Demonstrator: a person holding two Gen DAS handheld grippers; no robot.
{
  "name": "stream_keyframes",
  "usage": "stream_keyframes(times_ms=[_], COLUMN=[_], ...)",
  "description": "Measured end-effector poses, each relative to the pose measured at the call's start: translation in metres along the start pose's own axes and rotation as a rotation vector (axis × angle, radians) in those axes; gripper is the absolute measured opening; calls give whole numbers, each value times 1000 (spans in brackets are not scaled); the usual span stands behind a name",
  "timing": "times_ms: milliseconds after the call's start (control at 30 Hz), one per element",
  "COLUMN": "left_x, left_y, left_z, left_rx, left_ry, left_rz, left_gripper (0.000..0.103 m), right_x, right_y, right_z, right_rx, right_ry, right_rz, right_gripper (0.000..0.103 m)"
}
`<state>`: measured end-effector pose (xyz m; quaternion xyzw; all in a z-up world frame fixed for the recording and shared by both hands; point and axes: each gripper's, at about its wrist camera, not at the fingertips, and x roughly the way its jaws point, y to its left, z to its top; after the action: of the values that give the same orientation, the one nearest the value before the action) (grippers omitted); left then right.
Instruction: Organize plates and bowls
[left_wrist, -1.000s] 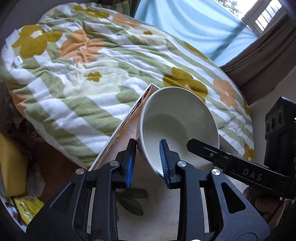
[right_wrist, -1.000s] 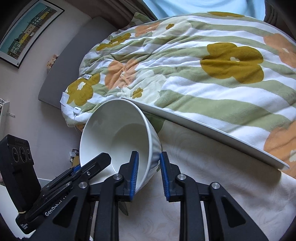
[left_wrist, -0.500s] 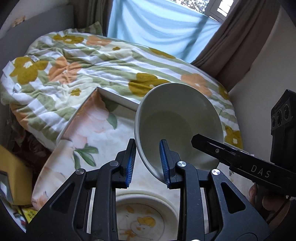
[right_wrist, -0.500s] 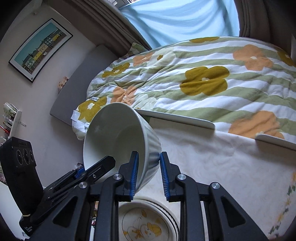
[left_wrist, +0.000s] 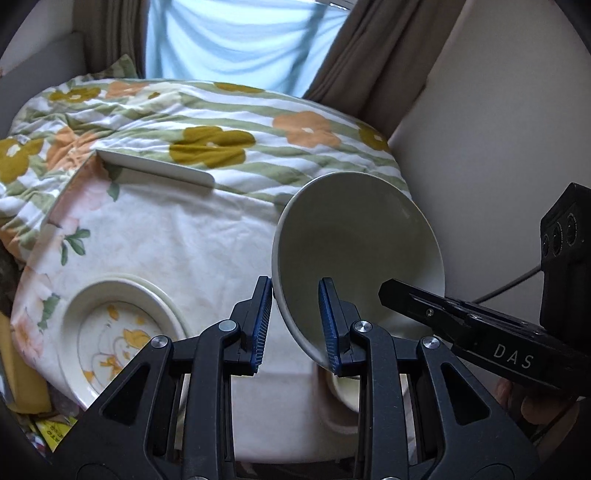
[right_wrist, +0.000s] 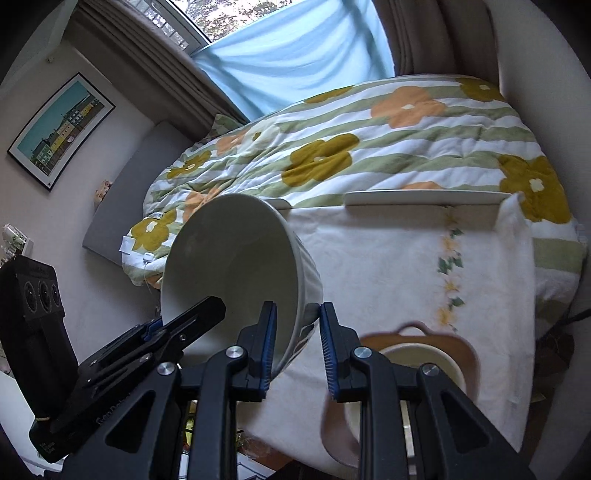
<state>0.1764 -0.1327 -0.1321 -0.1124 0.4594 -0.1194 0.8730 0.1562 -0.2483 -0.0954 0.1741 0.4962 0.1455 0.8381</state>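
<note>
A large white bowl (left_wrist: 354, 243) is held tilted in the air above a table with a floral cloth (left_wrist: 184, 236). My left gripper (left_wrist: 295, 325) is shut on its rim on one side. My right gripper (right_wrist: 295, 347) is shut on the rim on the other side; the bowl also shows in the right wrist view (right_wrist: 236, 269). A plate with yellow flowers (left_wrist: 118, 332) lies on the cloth at the lower left. A smaller bowl in a brown holder (right_wrist: 424, 354) sits below the held bowl, partly hidden by the fingers.
A bed with a flowered striped quilt (left_wrist: 221, 122) lies just behind the table. A raised white table edge (left_wrist: 155, 170) runs along the back. A wall (left_wrist: 498, 129) stands on the right, curtains and a window behind. Clutter lies on the floor at the left.
Both grippers have lifted the bowl and drawn back from the bed. The plate and the small bowl in its holder have come into view below.
</note>
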Motion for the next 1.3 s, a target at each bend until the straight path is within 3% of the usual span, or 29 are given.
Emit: stream_keyframes(times_ms=[200,500,900,1300], left_x=[28,67,85,93], left_y=[-43,-72,-82,-82], left_z=[-35,-74,-85,-87], left_rx=[51,159,276,317], left_ry=[100,240,292,303], left_rz=[-42,2,77,111], left_gripper=[23,23,23,23], right_x=[-20,-9,1,4], right_y=[-47,-83,-87,-94], right_z=[-32,-68,-83,-88], right_rx=[55,113,85,112], right_ry=[26,99,115,111], right_rz=[-64,-136,-209,-214], right_gripper=[22,22,22,22])
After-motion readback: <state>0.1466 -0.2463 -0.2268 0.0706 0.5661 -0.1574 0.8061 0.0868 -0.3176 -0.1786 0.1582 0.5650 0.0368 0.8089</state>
